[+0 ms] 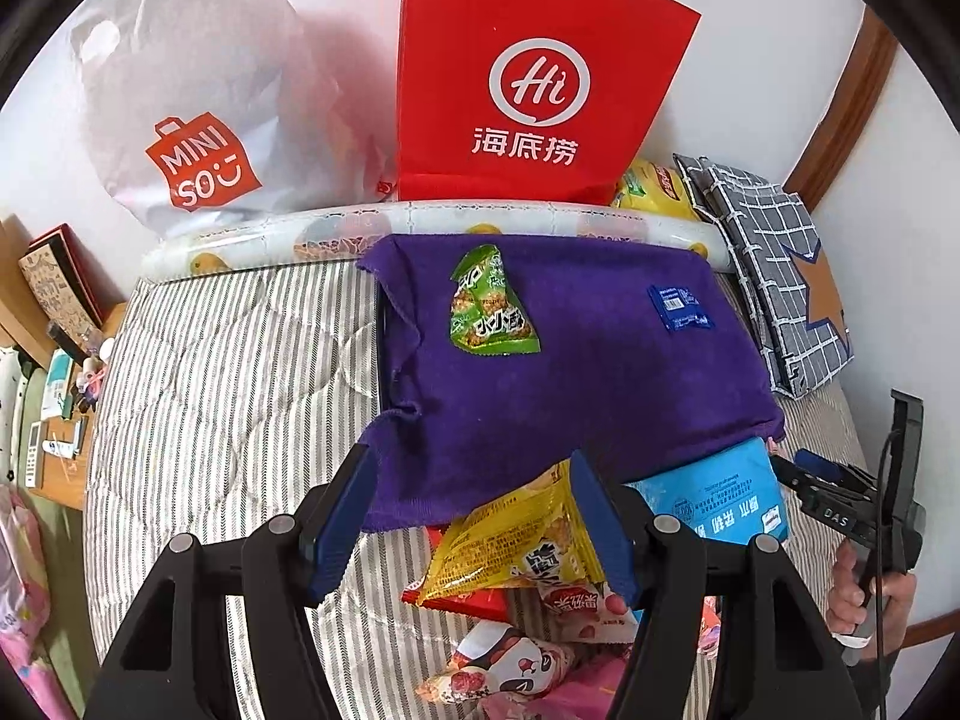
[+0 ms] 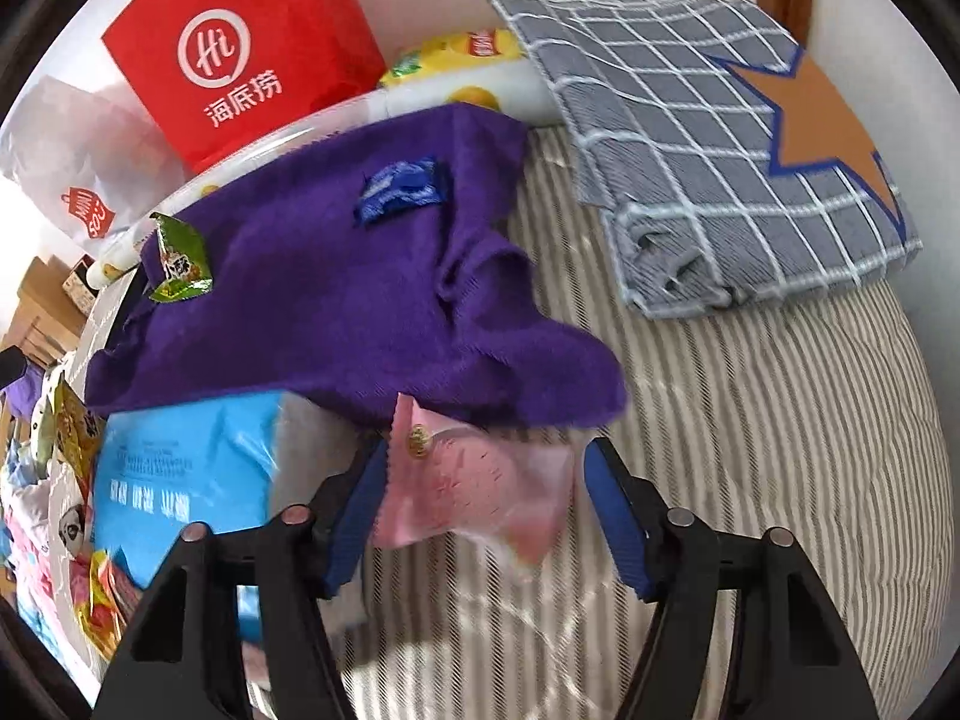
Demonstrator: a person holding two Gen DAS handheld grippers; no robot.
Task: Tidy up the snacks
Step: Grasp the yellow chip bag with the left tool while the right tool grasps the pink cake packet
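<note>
A purple towel lies on the striped bed, with a green snack packet and a small blue packet on it. My left gripper is open above the towel's near edge; a yellow snack bag lies between its fingers, not gripped. A light blue pack lies beside it. My right gripper is open with a pink packet between its fingers, blurred; whether it touches them I cannot tell. The towel, green packet, blue packet and blue pack show in the right wrist view.
A red Haidilao paper bag and a white Miniso bag lean on the wall behind a rolled mat. A folded grey checked cloth lies at the right. More snack packets pile near the front. A cluttered shelf stands left.
</note>
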